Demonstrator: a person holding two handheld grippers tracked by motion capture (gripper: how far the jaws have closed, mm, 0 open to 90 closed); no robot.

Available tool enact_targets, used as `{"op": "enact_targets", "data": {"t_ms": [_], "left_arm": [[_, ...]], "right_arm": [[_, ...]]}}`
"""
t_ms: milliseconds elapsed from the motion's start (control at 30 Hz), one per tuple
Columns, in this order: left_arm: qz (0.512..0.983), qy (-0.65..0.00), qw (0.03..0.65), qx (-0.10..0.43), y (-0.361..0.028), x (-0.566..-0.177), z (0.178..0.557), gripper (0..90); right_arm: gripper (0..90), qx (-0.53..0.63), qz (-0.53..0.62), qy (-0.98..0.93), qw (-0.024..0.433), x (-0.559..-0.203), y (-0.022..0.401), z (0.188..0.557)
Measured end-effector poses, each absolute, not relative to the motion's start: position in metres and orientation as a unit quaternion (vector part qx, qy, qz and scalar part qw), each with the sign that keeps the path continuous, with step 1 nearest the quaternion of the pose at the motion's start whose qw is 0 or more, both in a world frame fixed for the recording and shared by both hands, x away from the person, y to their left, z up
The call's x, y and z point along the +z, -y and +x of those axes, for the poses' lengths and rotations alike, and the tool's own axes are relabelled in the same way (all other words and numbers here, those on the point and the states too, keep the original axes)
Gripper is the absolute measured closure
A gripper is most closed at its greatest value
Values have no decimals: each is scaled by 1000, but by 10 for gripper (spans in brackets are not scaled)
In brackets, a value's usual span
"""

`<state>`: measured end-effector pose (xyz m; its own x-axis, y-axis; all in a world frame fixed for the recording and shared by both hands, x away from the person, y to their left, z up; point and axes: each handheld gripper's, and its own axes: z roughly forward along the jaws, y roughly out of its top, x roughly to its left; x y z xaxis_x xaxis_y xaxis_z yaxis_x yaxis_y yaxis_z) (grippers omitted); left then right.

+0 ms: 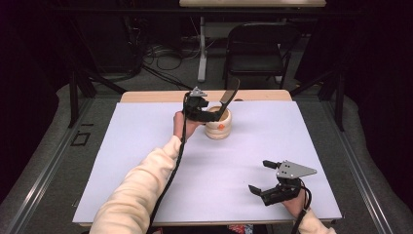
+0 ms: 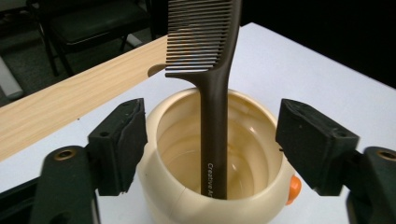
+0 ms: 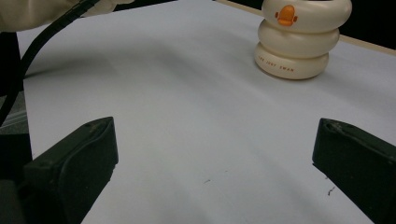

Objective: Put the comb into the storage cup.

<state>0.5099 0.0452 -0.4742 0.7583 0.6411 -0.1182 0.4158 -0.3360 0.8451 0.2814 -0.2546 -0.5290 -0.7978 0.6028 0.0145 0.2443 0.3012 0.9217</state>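
Comb (image 2: 212, 70): dark brown, fine-toothed, standing handle-down in my cream ringed cup (image 2: 187, 196)
Left hand-held gripper (image 2: 210, 144): wide, holding nothing
Right hand-held gripper (image 3: 215, 158): wide, holding nothing

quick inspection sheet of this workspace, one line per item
surface: white sheet over a wooden table
job's things: dark comb standing handle-down in a cream duck cup
clutter: nothing seen
grippers: left claw open, jaws either side of the cup, clear of the comb; right claw open above bare sheet
cables: a black cable trails along the left sleeve; more on the floor
surroundings: black chair, dark curtains
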Motion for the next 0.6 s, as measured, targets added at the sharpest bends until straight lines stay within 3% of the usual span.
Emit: {"op": "enact_targets", "data": {"t_ms": [133,600], "left_arm": [[823,-314,461,108,-45,-470,508,154],[836,-310,440,107,-57,-460,499,11]], "right_arm": [[0,527,271,-788,169,-530,256,282],[0,527,264,-790,166,-529,253,284]]}}
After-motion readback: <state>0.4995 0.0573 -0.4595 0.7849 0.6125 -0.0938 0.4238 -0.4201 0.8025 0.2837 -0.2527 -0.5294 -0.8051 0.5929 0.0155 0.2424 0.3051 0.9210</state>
